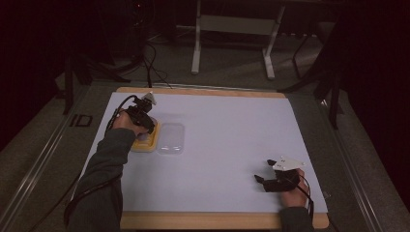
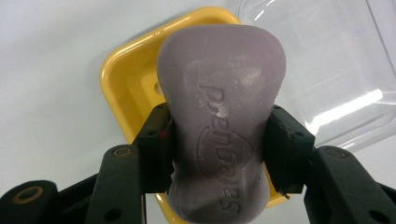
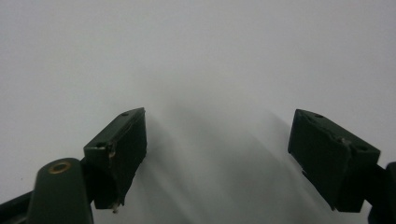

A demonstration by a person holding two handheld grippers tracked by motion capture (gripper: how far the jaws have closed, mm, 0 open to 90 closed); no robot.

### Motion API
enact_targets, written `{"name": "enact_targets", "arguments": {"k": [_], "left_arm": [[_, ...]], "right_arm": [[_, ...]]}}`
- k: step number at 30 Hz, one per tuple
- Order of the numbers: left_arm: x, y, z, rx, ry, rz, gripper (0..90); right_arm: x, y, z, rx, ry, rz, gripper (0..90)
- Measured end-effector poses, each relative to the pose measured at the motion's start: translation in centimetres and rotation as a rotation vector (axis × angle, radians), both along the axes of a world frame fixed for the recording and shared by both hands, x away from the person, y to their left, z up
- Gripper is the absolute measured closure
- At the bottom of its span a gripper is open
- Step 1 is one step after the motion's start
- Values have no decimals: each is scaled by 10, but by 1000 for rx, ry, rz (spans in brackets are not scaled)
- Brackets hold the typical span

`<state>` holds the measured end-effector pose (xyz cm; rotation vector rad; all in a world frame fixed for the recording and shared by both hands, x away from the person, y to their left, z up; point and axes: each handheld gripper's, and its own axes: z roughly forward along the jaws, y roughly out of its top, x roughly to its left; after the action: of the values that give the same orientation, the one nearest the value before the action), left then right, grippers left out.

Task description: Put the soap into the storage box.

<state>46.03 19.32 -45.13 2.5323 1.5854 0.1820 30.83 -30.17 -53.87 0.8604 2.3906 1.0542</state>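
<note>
A pale purple bar of soap (image 2: 222, 116) with raised lettering sits between the pads of my left gripper (image 2: 219, 149), which is shut on its narrow waist. Under it lies a yellow soap dish (image 2: 126, 79), also visible at the table's left (image 1: 145, 142) beneath the left gripper (image 1: 143, 123). I cannot tell whether the soap touches the dish. A clear plastic lid (image 2: 327, 65) lies beside the dish, just right of it (image 1: 171, 138). My right gripper (image 1: 265, 171) rests at the front right of the table, open, with nothing between its pads (image 3: 119, 154).
The white table sheet (image 1: 227, 140) has a wooden edge at front and back. Beyond the table stand the legs of a white frame (image 1: 196, 48) on a dark floor, with cables trailing at the back left.
</note>
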Motion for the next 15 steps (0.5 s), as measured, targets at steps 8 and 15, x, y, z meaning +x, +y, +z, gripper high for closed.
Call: {"name": "enact_targets", "arguments": {"k": [8,15], "left_arm": [[-1,4,-8,4,15,7,497],[-2,8,-13,3,21,9,497]], "right_arm": [[0,0,0,-2,-2,0,191],[0,0,0,-2,-2,-1,191]]}}
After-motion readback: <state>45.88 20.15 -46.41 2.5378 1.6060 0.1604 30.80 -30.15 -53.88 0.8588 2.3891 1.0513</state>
